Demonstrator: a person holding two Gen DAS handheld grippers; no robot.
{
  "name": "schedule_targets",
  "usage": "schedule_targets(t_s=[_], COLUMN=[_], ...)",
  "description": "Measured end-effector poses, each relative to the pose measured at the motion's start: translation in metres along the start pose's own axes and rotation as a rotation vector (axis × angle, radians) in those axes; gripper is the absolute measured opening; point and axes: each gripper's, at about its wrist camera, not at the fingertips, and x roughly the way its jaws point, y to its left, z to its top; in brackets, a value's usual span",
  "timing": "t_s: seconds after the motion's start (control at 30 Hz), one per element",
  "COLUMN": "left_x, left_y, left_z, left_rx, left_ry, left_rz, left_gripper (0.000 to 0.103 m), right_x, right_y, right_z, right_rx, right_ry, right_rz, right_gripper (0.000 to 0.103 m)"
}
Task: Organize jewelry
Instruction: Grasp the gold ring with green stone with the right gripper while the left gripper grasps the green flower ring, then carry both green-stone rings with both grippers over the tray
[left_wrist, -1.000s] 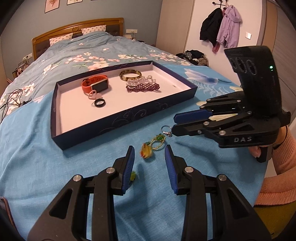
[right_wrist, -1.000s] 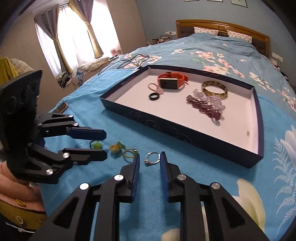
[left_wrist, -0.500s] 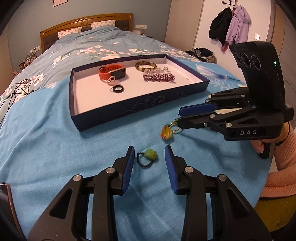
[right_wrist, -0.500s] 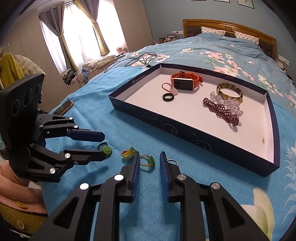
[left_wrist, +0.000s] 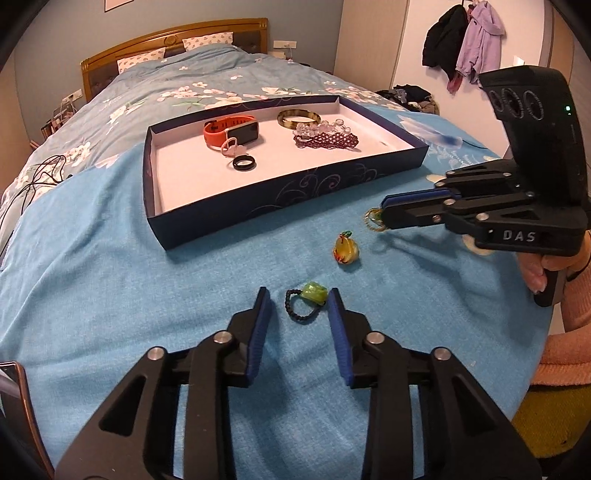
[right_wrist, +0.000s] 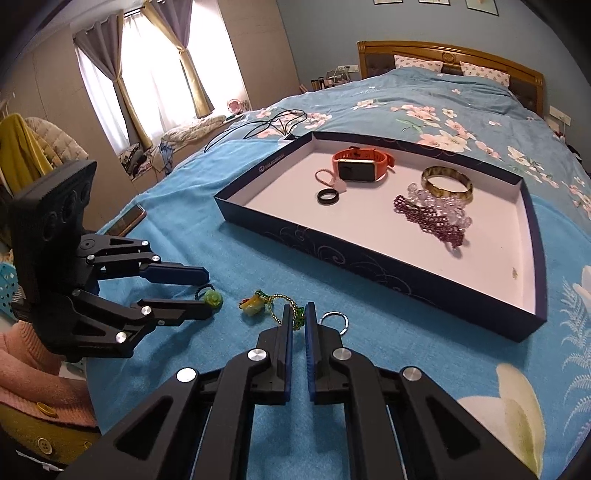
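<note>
A green-stone ring on a black beaded band (left_wrist: 304, 301) lies on the blue cloth between the pads of my left gripper (left_wrist: 297, 295). Its jaws are closing, and the left pad still stands clear of the ring. The same ring (right_wrist: 212, 297) and left gripper (right_wrist: 207, 293) show in the right wrist view. My right gripper (right_wrist: 299, 314) is shut on the green-and-gold beaded loop of a keychain, whose yellow fruit charm (right_wrist: 253, 304) and metal split ring (right_wrist: 334, 321) rest on the cloth. In the left wrist view the charm (left_wrist: 346, 252) lies just short of the right gripper (left_wrist: 384, 216).
A dark blue tray (left_wrist: 288, 192) beyond holds an orange watch (left_wrist: 231, 129), a black ring (left_wrist: 243, 162), a bangle (left_wrist: 298, 118) and purple beads (left_wrist: 327, 140). A phone (right_wrist: 127, 221) lies at the cloth's left edge. Cables (left_wrist: 33, 181) trail over the bed. A hand (left_wrist: 535, 269) grips the right tool.
My right jaws have shut on the keychain's beaded loop. My left gripper has swung from the fruit charm to the green-stone ring, and its jaws have narrowed around it.
</note>
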Motion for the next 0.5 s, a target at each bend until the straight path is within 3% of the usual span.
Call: schedule_targets(t_s=[0.33, 0.5], left_x=[-0.001, -0.003], left_y=[-0.001, -0.002], left_z=[0.001, 0.002], left_rx=[-0.009, -0.018], left_ry=[-0.009, -0.015], left_rz=[0.0, -0.016], left_gripper=[0.019, 0.007], right_x=[-0.015, -0.022], right_y=[-0.008, -0.011], right_z=[-0.003, -0.002], right_rx=[0.038, 0.05], right_ry=[-0.043, -0.065], right_rz=[-0.01, -0.016], right_gripper=[0.005, 0.005])
